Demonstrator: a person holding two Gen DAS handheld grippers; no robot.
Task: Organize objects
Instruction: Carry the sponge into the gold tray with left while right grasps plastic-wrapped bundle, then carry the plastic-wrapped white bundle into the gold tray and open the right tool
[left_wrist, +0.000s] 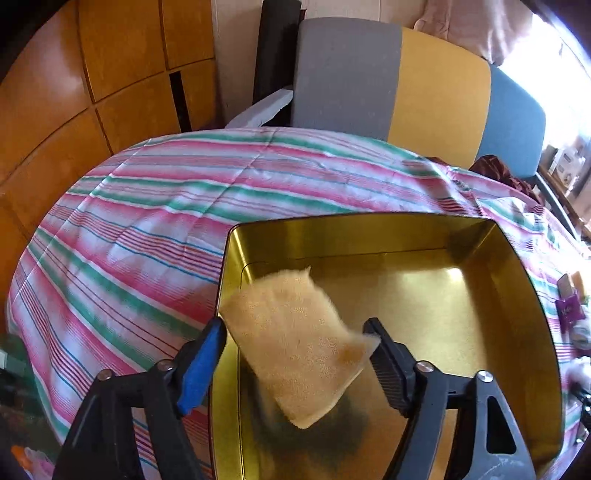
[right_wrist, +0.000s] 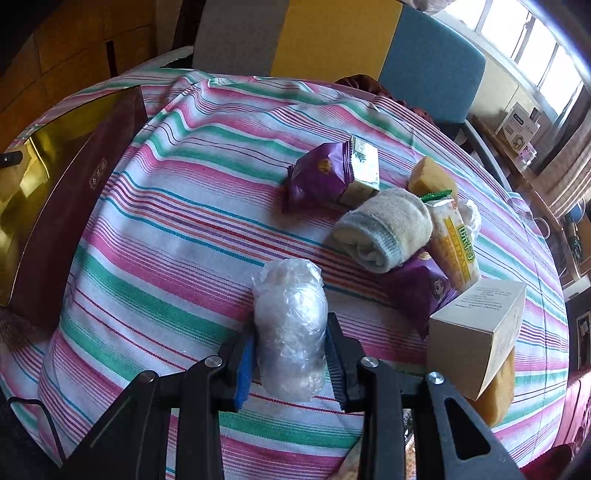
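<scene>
A gold-lined tin (left_wrist: 369, 229) stands on the striped tablecloth. My left gripper (left_wrist: 295, 325) hangs over its near left corner, jaws spread. A tan sponge (left_wrist: 295, 343) lies tilted between the fingers, blurred at its lower edge, and the pads do not press on it. In the right wrist view my right gripper (right_wrist: 290, 328) is shut on a roll wrapped in clear plastic (right_wrist: 291, 325), just above the cloth. The same tin (right_wrist: 74, 206), dark red outside, sits at the far left there.
Right of the roll lie a purple snack packet (right_wrist: 317, 177), a small box (right_wrist: 364, 166), a rolled sock (right_wrist: 388, 229), a yellow cracker packet (right_wrist: 454, 247), a beige carton (right_wrist: 476, 332) and sponges (right_wrist: 430, 177). A grey, yellow and blue chair back (left_wrist: 436, 85) stands behind the table.
</scene>
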